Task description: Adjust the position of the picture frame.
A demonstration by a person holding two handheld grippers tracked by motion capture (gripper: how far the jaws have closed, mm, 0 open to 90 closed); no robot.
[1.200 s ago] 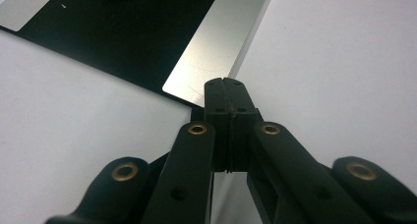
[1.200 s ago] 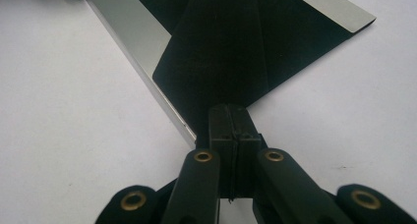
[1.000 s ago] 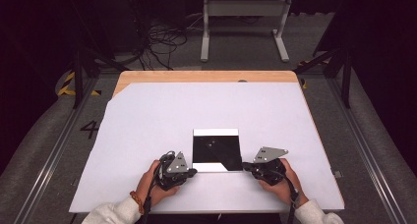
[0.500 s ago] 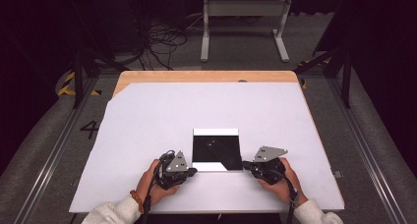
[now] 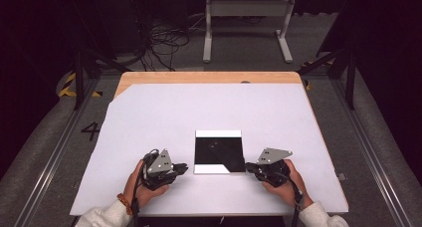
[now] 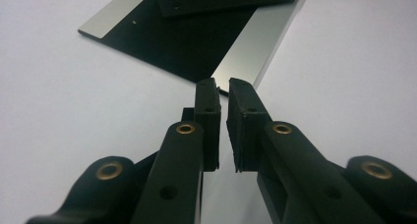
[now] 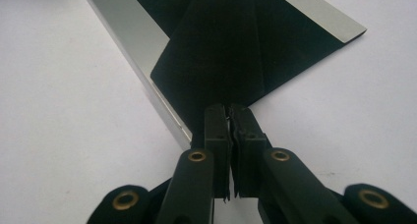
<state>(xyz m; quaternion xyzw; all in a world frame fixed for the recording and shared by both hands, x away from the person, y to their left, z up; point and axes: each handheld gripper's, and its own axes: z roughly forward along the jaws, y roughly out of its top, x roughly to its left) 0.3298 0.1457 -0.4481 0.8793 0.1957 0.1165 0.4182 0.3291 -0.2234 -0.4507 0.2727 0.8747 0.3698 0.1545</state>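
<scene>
The black sheet [image 5: 219, 152] lies flat on the white table [image 5: 149, 117] btw your two grippers, silver strips bare along its edges. Your right gripper [image 7: 229, 117] is pinching the folded-up corner, jaws pressed tight on it, prob so the fold stays put. Left gripper [image 6: 222, 94] sits just off the near corner, jaws have just been cracking apart, nothing btw them, looks like you're freeing that side.

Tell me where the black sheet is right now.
In the high view the black sheet lies on the white table near its front edge, between the left gripper and right gripper.
</scene>
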